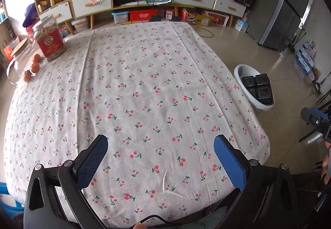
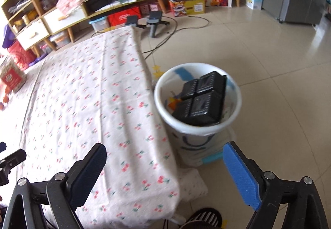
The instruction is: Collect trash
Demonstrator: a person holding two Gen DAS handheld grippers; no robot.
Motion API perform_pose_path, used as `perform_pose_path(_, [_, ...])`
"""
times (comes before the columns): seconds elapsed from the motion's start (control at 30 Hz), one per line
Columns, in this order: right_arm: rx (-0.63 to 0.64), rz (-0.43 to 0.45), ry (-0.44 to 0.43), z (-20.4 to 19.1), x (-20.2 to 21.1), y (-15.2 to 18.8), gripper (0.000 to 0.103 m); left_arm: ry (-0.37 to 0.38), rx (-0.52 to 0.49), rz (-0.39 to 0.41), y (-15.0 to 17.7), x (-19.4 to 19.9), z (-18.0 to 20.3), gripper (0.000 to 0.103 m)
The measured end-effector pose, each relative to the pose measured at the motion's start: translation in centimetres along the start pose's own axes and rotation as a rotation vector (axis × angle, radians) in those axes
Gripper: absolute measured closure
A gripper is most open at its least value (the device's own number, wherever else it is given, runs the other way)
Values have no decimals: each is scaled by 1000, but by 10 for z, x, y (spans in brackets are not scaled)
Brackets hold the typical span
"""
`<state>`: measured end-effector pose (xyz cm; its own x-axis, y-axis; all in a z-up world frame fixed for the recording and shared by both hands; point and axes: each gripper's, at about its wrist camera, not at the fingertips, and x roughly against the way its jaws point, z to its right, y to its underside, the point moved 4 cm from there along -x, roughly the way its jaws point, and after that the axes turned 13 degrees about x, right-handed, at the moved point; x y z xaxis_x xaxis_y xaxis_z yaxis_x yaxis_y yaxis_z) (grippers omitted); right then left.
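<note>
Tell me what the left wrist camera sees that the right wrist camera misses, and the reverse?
Only the left view shows the three oranges clearly, near the red tin. Only the right view looks down into the white bin, showing colourful scraps under the black tray, plus a striped slipper below. Both show the cherry tablecloth, the red tin, the bin with its tray, and open, empty grippers: left gripper, right gripper.

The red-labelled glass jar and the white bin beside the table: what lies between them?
Only bare cherry-print tablecloth lies between jar and bin, seen in the left wrist view.
</note>
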<state>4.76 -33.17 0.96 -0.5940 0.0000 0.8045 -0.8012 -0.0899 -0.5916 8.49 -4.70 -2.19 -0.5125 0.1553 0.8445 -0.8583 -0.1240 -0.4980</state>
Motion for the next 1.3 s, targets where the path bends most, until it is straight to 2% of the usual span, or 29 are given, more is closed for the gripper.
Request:
perform_pose_path(0.2, [55,58,57,-43,8,11,5,20,71,12,16,13,-31,0])
perform_pose_path(0.27, [54,78,79,-52,4,15,4,2,76,39,17,16,-39,0])
perform_pose_path(0.4, [89,57,114,-66,-11,22,4,-31,97,92,19,20,-53,0])
perform_pose_path(0.8, [62,72,132,-74,-20,17,4,-11,128,92,23,22,-62,0])
perform_pose_path(1.3, [58,69,150,-69,-22,21,4,2,117,94,25,26,-58,0])
